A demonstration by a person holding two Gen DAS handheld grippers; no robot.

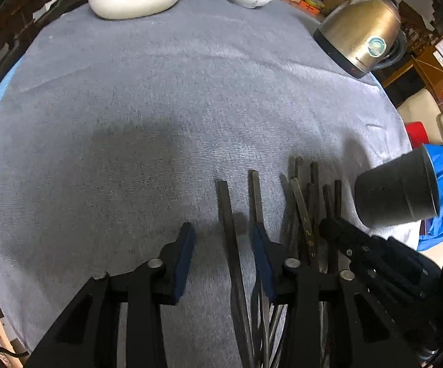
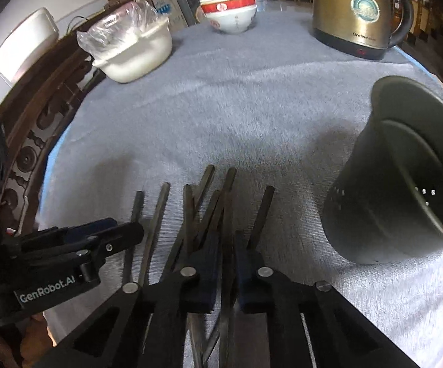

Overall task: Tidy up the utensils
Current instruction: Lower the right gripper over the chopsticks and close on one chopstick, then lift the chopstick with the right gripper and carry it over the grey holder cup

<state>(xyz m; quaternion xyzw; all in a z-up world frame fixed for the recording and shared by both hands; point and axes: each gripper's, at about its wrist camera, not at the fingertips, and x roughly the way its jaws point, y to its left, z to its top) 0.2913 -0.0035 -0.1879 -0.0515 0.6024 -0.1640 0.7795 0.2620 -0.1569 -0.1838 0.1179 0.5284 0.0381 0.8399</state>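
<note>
Several dark chopsticks (image 1: 305, 211) lie side by side on the grey tablecloth (image 1: 160, 92), also seen in the right wrist view (image 2: 203, 205). My left gripper (image 1: 223, 239) is open, its pads either side of one loose chopstick (image 1: 229, 230). My right gripper (image 2: 228, 253) has its pads close around a chopstick (image 2: 228, 202) in the pile. The left gripper also shows in the right wrist view (image 2: 98, 239) at the left. A dark perforated utensil holder (image 2: 405, 184) stands right of the pile, also in the left wrist view (image 1: 396, 190).
A gold electric kettle (image 2: 356, 9) stands at the far right. Stacked red-and-white bowls (image 2: 230, 9) and a white pot with a plastic bag (image 2: 132, 49) sit at the far edge. A carved wooden chair (image 2: 31, 128) flanks the table's left.
</note>
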